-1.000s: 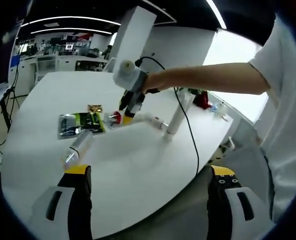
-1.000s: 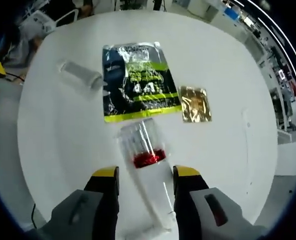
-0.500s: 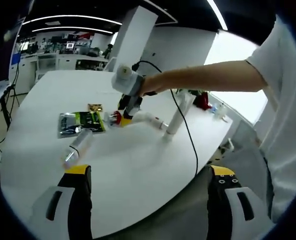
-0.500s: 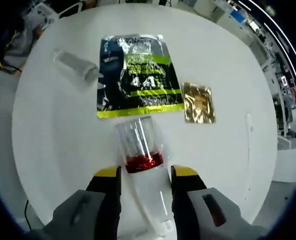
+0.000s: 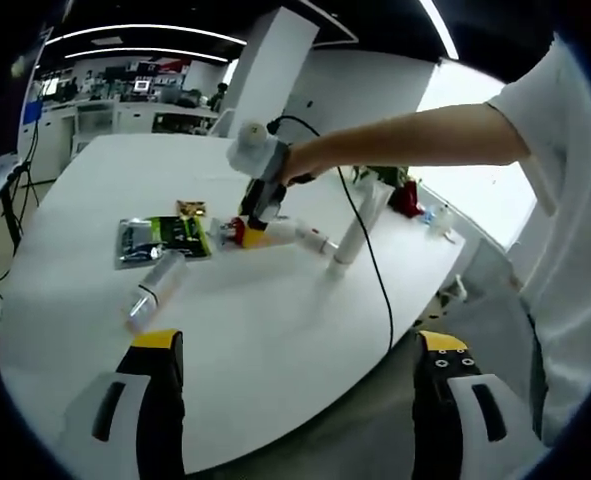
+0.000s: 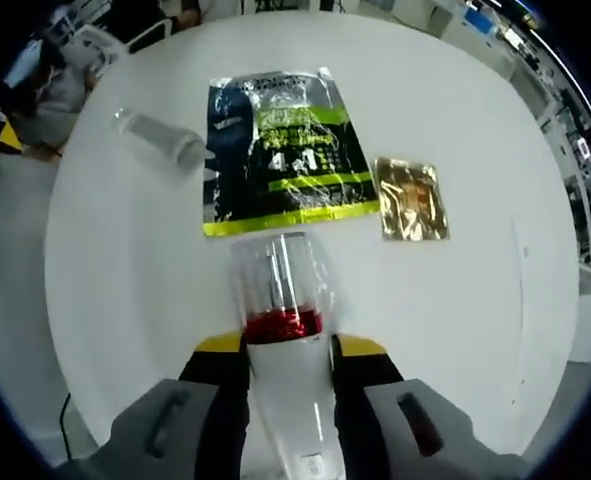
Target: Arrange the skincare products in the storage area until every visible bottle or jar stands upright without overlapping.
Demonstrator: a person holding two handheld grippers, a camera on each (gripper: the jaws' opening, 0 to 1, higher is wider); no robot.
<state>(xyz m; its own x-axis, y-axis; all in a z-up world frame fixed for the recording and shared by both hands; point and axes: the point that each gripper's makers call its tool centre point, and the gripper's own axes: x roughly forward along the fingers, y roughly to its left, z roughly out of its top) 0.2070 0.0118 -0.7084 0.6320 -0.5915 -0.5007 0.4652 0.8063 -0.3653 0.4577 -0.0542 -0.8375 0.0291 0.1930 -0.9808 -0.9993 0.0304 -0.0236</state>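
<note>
A white bottle (image 6: 290,395) with a red band and a clear cap (image 6: 278,280) lies on the white table (image 6: 125,300). My right gripper (image 6: 288,350) is shut on its body, the yellow-tipped jaws pressing both sides. In the left gripper view the same right gripper (image 5: 248,232) reaches down from a person's arm onto that bottle (image 5: 287,233). A clear bottle (image 5: 156,290) lies on its side nearer my left gripper (image 5: 300,342), which hangs open over the table's near edge holding nothing. The clear bottle (image 6: 160,138) lies far left in the right gripper view.
A black-and-green sachet (image 6: 280,150) and a small gold sachet (image 6: 413,198) lie flat beyond the white bottle. A white upright post (image 5: 353,230) with a black cable stands to the right. A red object (image 5: 405,200) and a small bottle (image 5: 437,218) sit near the far edge.
My right gripper's jaws have narrowed onto the white bottle, which now lies straight between them. The left gripper has stayed open and still.
</note>
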